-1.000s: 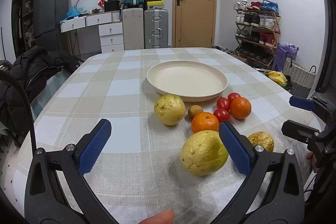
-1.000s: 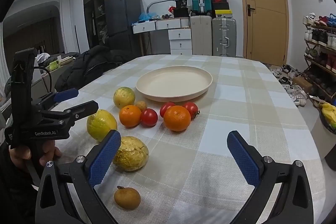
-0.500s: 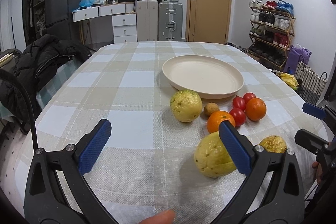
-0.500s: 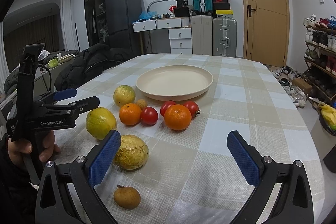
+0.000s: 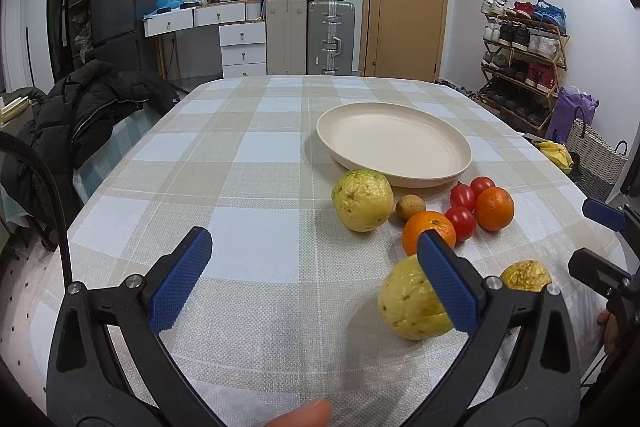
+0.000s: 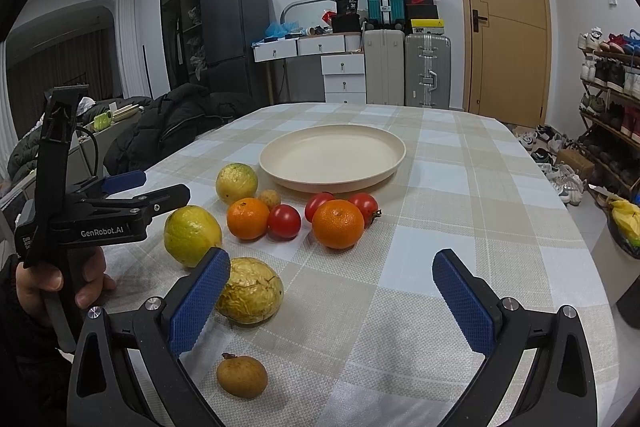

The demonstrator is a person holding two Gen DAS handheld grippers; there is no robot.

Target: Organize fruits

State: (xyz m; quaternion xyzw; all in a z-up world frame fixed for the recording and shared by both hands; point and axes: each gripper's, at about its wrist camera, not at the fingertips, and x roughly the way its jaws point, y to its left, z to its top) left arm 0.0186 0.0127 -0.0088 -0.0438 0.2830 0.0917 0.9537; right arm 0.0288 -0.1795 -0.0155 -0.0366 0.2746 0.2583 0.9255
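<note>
In the left wrist view the left gripper (image 5: 312,275) hangs wide open and empty; it has swung left, so the nearest yellow fruit (image 5: 412,301) now sits behind its right finger. The plate (image 5: 394,147) is bare.

In the right wrist view the right gripper (image 6: 330,297) is open and empty, barely moved. All fruit, including the wrinkled fruit (image 6: 250,290), waits on the tablecloth (image 6: 460,195).

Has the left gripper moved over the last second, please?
Yes. In the right wrist view the left gripper has drawn back leftward, away from the plate, with the fruit lying where it was.
</note>
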